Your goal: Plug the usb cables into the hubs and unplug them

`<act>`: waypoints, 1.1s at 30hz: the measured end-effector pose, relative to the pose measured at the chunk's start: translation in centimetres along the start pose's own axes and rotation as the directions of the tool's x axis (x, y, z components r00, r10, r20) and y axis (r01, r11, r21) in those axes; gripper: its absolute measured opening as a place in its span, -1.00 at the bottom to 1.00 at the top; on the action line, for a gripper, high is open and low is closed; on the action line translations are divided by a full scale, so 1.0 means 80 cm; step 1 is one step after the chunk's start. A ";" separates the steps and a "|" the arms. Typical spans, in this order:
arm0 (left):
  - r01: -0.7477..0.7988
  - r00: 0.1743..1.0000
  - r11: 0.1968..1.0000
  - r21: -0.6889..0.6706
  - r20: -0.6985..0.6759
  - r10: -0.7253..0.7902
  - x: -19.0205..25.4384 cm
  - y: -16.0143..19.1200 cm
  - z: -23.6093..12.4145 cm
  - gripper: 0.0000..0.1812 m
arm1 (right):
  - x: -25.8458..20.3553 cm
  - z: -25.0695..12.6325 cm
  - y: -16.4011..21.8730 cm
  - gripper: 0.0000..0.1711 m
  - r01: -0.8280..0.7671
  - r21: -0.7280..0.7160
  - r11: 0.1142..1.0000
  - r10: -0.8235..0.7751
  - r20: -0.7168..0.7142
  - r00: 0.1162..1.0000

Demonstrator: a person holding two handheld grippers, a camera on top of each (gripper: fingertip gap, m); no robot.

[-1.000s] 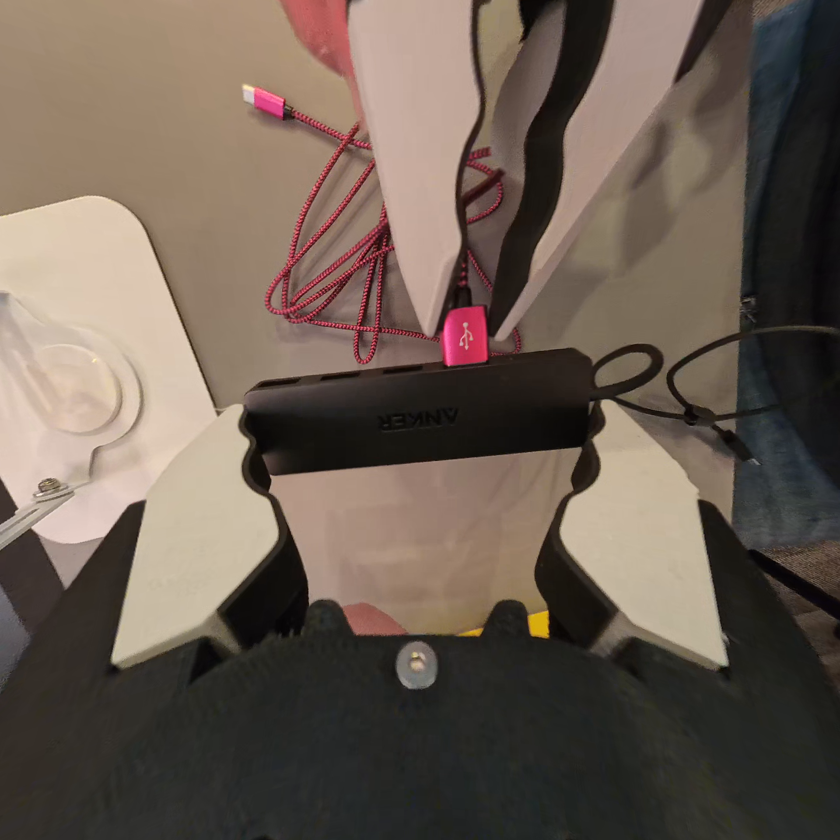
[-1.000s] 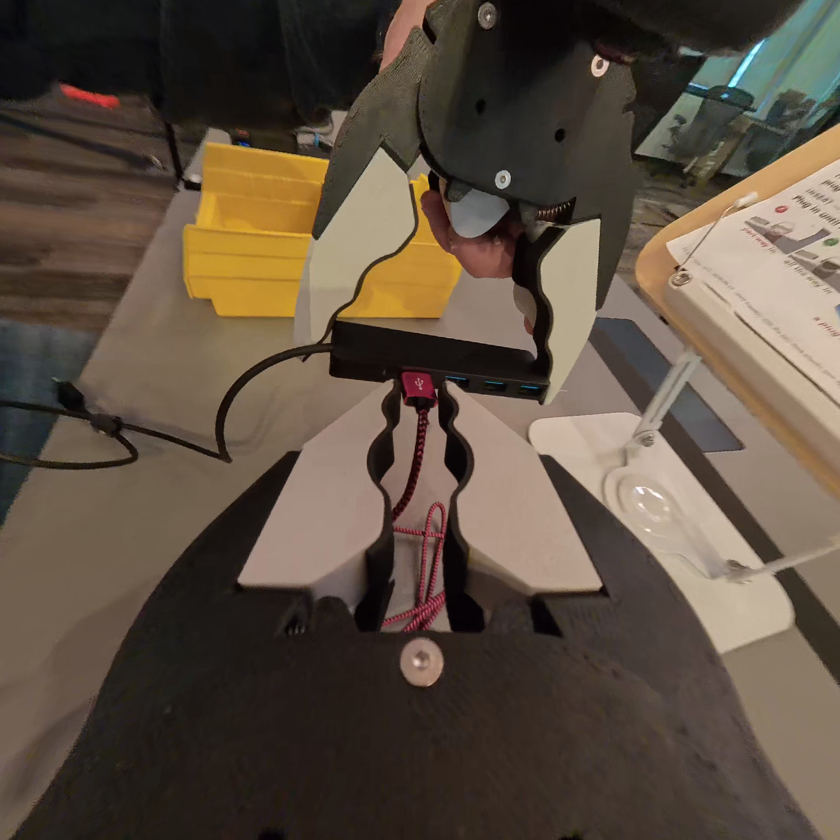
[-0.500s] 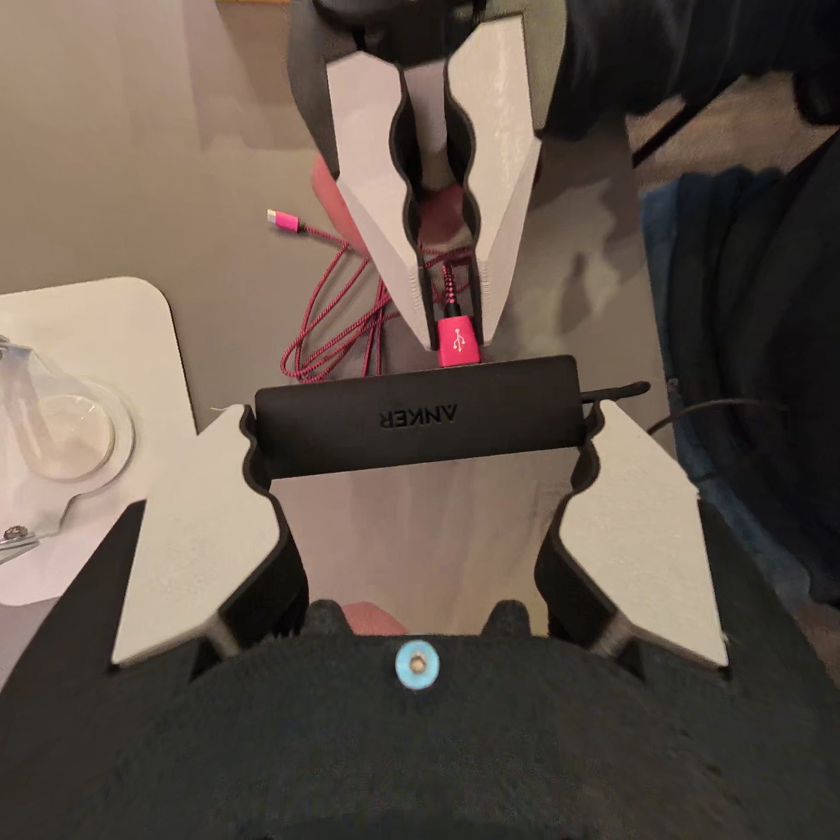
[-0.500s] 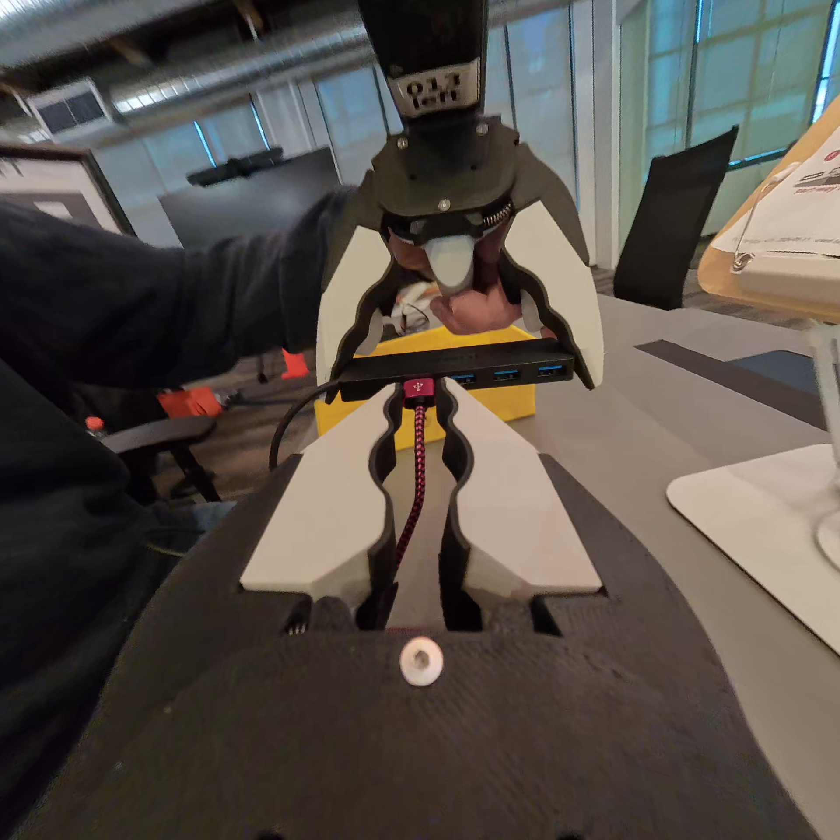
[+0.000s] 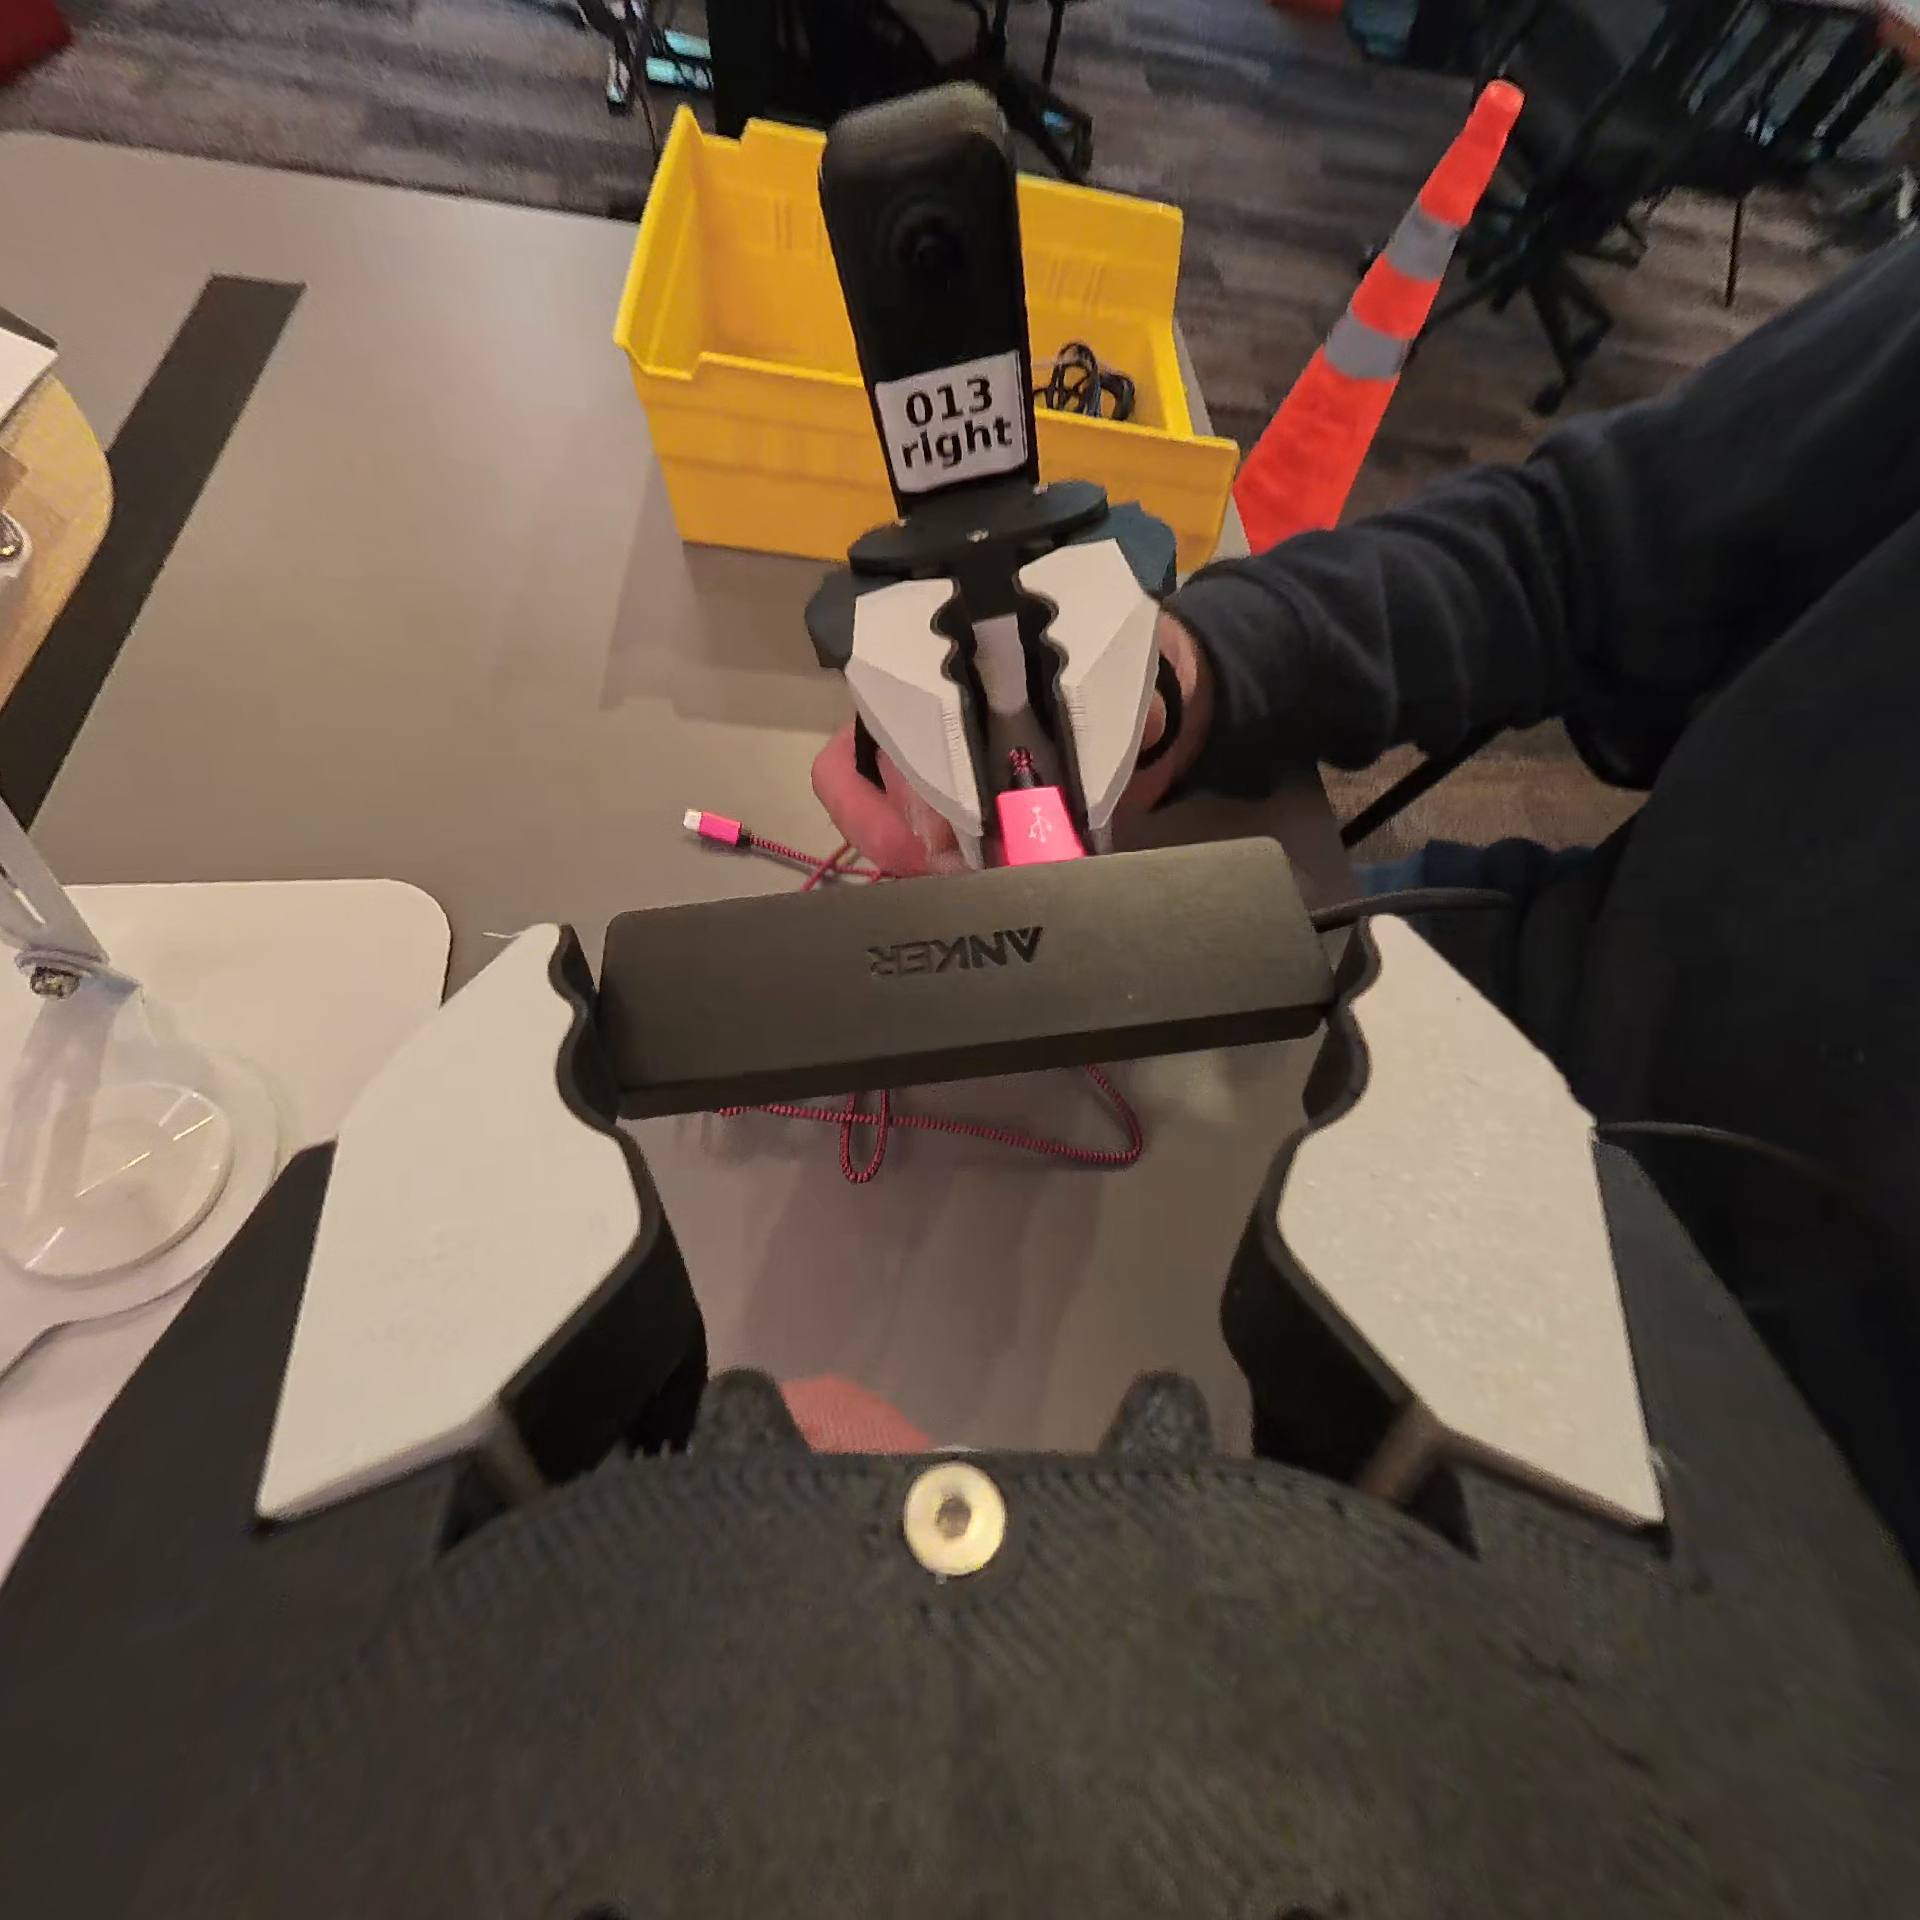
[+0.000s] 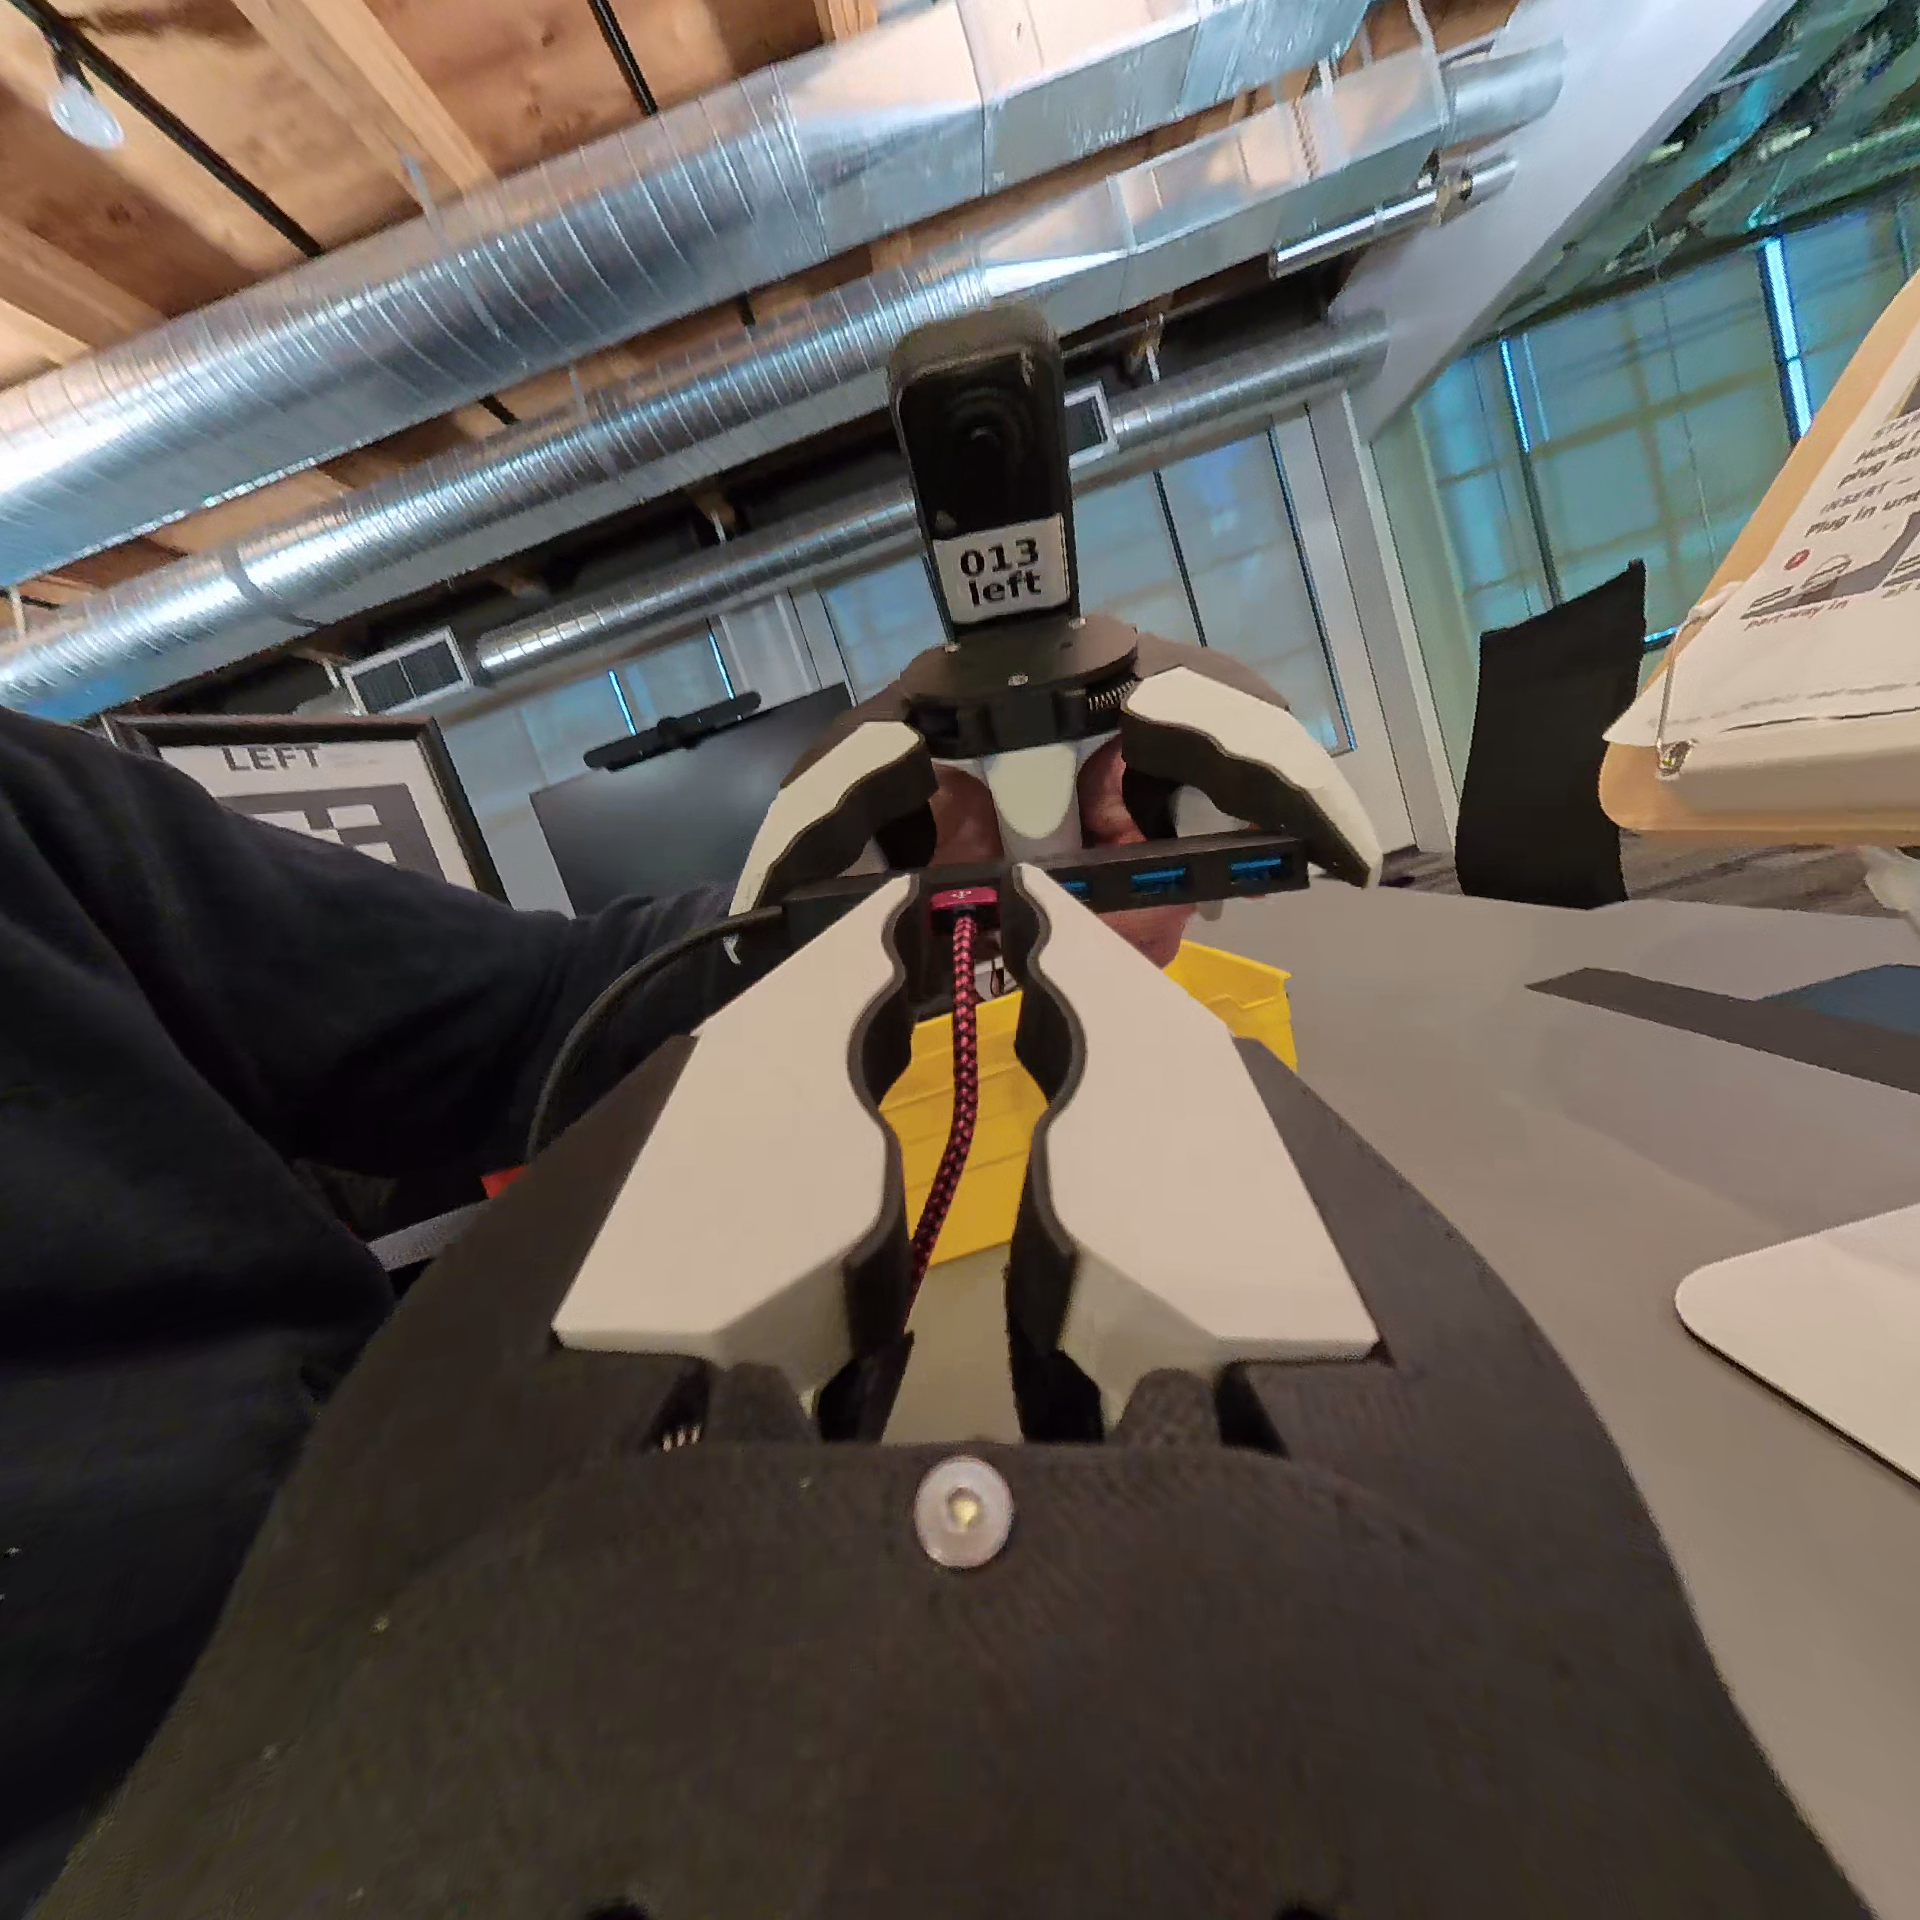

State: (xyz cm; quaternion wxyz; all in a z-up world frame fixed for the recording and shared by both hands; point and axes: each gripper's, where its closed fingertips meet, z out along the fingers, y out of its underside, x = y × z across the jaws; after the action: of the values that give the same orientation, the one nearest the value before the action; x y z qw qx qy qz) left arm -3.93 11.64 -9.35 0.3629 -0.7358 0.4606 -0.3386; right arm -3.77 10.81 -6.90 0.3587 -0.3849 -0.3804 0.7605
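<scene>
A: Nearest the left wrist camera, the left gripper [image 5: 966, 1023] is clenched on the two ends of the black USB hub [image 5: 961, 971], holding it up off the grey tabletop [image 5: 416, 582].

B: And just beyond it, the right gripper [image 5: 1023, 821] pinches the pink USB-A plug [image 5: 1034, 828], which sits against the hub's first port; its braided pink cable [image 6: 951, 1101] runs back between the fingers.

A: To do this well, I'd keep the hub level and move the plug straight along the port's axis, with no twisting.

B: Agreed. How deep the plug sits I cannot tell. The cable's slack lies looped on the tabletop, its small far connector [image 5: 715, 828] beside it.

A: Farther off stands a yellow bin [image 5: 935, 343] at the tabletop's edge, then an orange traffic cone [image 5: 1382, 322] on the carpet.

B: Overhead, silver ducts [image 6: 623, 270] under timber joists, and tall windows.
</scene>
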 end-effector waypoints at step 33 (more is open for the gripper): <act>-0.076 0.997 0.992 -0.096 -0.032 0.074 0.014 -0.009 0.007 0.43 | -0.014 -0.004 0.010 -0.77 0.153 -0.210 0.966 -0.144 0.057 0.988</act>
State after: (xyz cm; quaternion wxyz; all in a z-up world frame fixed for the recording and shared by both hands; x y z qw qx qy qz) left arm -2.76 10.97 -8.88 0.3325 -0.7300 0.5090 -0.3123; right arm -3.18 9.58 -7.35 0.3635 -0.3759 -0.4950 0.6939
